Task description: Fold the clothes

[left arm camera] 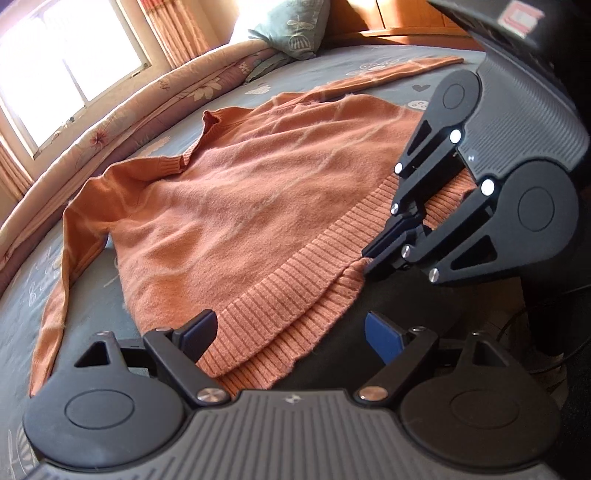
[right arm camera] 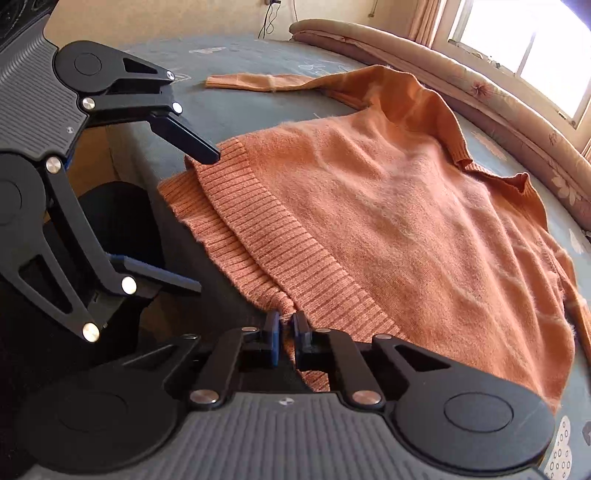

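An orange knit sweater (left arm camera: 229, 206) lies spread on a grey-blue bed sheet (left arm camera: 22, 306), its ribbed hem (right arm camera: 266, 236) hanging a little over the near bed edge. One sleeve (right arm camera: 258, 82) stretches out flat across the sheet; the other sleeve (left arm camera: 55, 306) runs down the left side. My left gripper (left arm camera: 291, 338) is open, with one corner of the hem lying loose between its blue pads (left arm camera: 384, 341). My right gripper (right arm camera: 287, 325) is shut on the hem's other corner. Each gripper shows in the other's view: the right gripper (left arm camera: 388, 258) and the left gripper (right arm camera: 192, 218).
A rolled floral quilt (left arm camera: 147, 110) lines the far side of the bed under a bright window (left arm camera: 66, 62). A pale green pillow (left arm camera: 291, 26) sits by the wooden headboard (left arm camera: 406, 18). Below the bed edge is a person's dark-clothed leg (right arm camera: 114, 221).
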The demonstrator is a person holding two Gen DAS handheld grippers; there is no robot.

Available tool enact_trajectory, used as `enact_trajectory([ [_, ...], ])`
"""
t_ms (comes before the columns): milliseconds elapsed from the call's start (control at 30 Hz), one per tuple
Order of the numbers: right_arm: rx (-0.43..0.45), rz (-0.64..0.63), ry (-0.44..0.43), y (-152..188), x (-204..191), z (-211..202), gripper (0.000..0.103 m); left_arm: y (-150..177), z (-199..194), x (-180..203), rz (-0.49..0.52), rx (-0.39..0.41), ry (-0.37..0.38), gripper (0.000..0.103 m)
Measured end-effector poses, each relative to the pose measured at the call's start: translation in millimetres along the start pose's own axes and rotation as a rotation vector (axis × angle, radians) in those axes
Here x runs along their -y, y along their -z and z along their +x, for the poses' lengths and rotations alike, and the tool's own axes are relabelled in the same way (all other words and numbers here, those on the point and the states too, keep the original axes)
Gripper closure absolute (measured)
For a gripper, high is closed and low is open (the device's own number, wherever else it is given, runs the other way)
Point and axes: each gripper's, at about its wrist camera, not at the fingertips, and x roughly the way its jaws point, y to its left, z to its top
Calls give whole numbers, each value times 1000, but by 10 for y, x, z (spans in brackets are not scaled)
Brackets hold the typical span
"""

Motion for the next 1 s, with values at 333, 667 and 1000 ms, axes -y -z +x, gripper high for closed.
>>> enact_trajectory([
  [333,25,50,0,-71,95,-120,94,-86,223,283,220,59,-61,81],
  [667,1,-150,141,30,-244,1,95,-80,106,47,110,56,-31,80],
  [1000,-1,-105,107,-63,-113,-56,99,-15,122,321,389,98,11,76],
])
